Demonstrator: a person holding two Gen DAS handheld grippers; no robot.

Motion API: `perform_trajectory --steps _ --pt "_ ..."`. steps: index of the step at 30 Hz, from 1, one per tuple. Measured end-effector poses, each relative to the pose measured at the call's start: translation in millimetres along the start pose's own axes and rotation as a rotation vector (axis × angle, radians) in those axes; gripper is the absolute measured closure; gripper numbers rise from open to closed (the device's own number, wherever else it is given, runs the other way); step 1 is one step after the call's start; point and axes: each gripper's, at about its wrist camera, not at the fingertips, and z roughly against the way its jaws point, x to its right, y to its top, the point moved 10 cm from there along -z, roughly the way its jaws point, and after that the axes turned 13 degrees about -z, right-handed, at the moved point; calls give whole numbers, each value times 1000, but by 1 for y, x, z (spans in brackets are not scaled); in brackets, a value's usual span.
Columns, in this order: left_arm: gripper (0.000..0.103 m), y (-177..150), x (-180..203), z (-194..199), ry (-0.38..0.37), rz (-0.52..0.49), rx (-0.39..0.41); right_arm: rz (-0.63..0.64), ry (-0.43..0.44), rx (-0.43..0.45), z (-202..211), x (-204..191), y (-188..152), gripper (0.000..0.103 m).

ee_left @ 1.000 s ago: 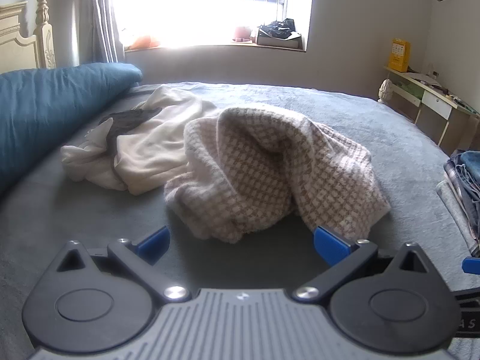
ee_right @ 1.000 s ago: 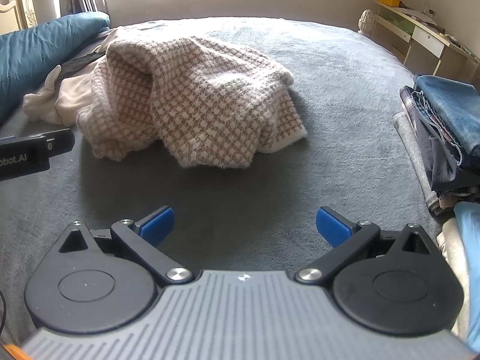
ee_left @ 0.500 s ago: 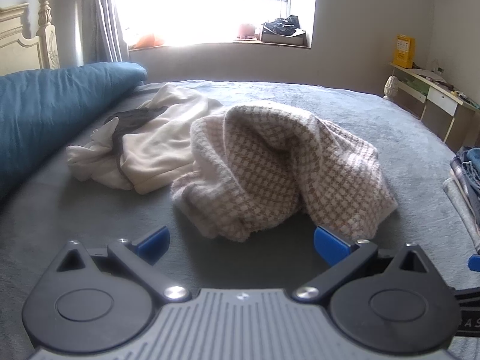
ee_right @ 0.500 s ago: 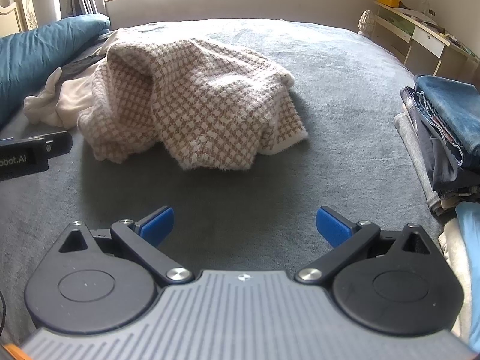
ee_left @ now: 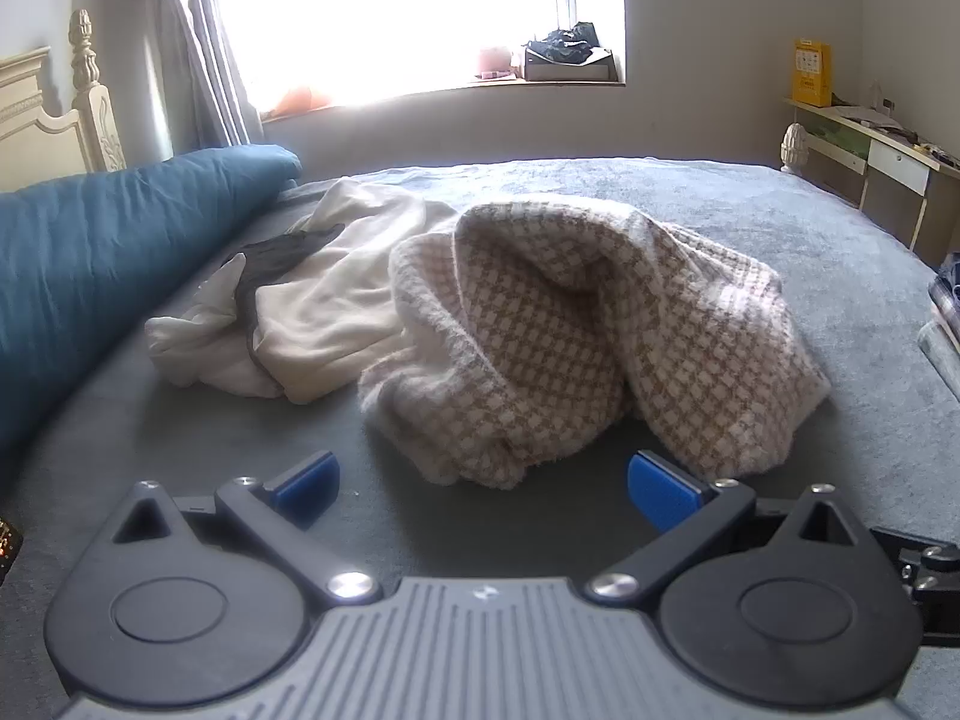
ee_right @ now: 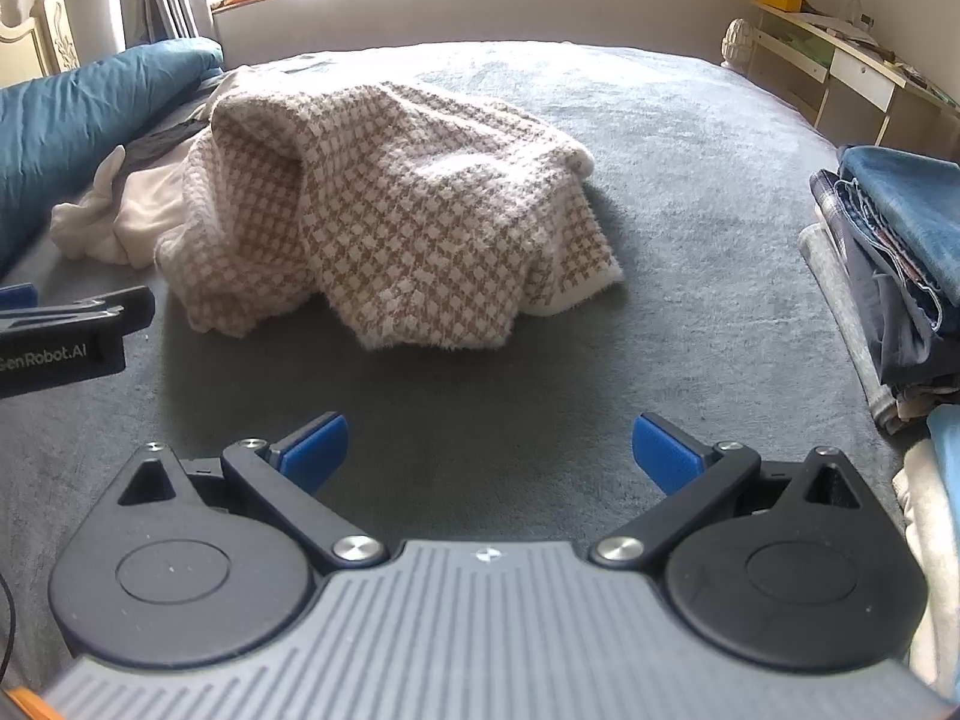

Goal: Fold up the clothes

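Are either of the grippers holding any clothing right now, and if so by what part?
Nothing is held. Left gripper and right gripper are both open, short of the checked sweater.

Bare bed [ee_right: 690,192] between sweater [ee_right: 420,210] and stack [ee_right: 900,252]

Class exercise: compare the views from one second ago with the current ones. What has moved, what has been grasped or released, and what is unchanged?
Only the left tongs moved: they crept slightly nearer the checked sweater, which looks a little larger in their view. Nothing was grasped or released. The right tongs stayed put, and both remain open and empty. The sweater, the cream garment beside it and the folded pile on the bed lie as before.
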Motion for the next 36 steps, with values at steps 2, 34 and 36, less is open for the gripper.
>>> perform_trajectory --steps 2,34,36 --pt "0 0 0 -3 -8 5 1 2 5 9 -2 0 2 1" --pt "61 -14 88 -55 -154 -420 258 -370 514 -184 -125 49 64 23" --pt "60 -11 100 -55 -165 -473 289 -457 550 -207 -140 55 69 23"
